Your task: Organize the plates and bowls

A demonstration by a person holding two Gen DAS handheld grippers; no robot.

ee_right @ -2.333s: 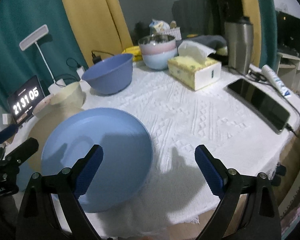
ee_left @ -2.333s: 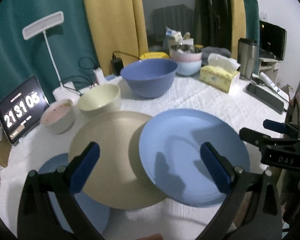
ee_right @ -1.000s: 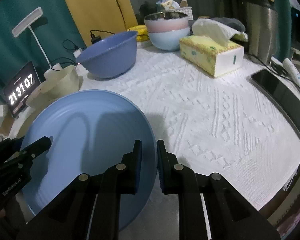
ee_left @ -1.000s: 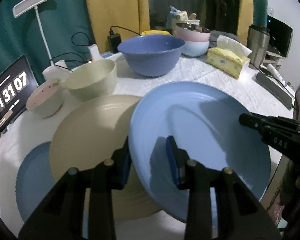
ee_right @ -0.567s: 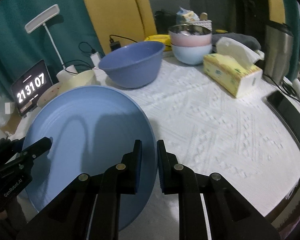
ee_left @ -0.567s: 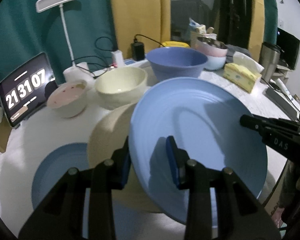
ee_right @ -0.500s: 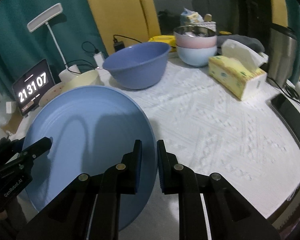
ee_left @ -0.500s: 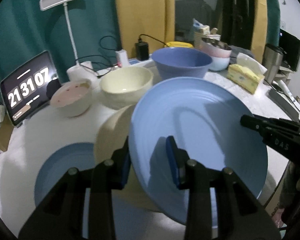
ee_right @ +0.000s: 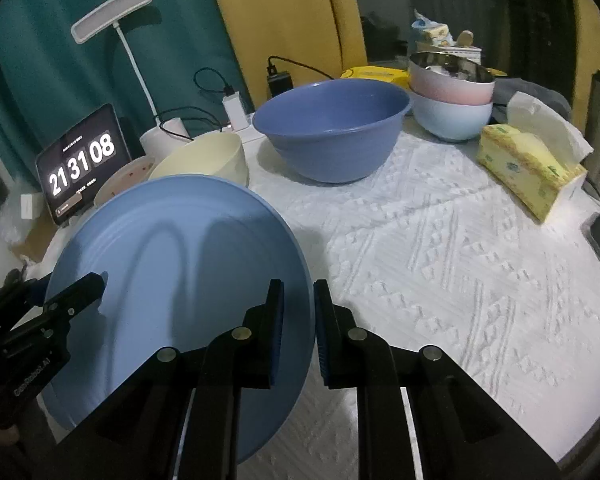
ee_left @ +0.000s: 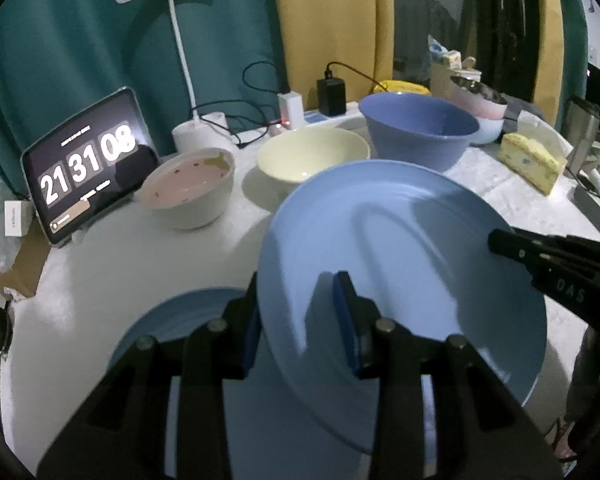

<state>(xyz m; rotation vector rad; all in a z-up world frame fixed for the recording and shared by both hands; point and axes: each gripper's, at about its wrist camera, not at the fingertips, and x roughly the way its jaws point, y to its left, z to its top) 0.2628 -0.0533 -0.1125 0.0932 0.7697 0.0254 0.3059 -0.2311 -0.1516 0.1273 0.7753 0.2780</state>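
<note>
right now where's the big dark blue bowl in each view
Left wrist: the dark blue bowl sits upper right of centre, behind the held light blue plate, right of the cream bowl.
Right wrist: the bowl is upper centre, beyond the plate's far edge.
Shared landmark: the clock tablet, at the left in both.

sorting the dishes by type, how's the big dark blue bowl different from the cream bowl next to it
The dark blue bowl is larger and wider than the cream bowl. Its colour is a deep blue, while the cream bowl is pale yellow-white. Both stand upright and look empty on the white tablecloth.
</note>
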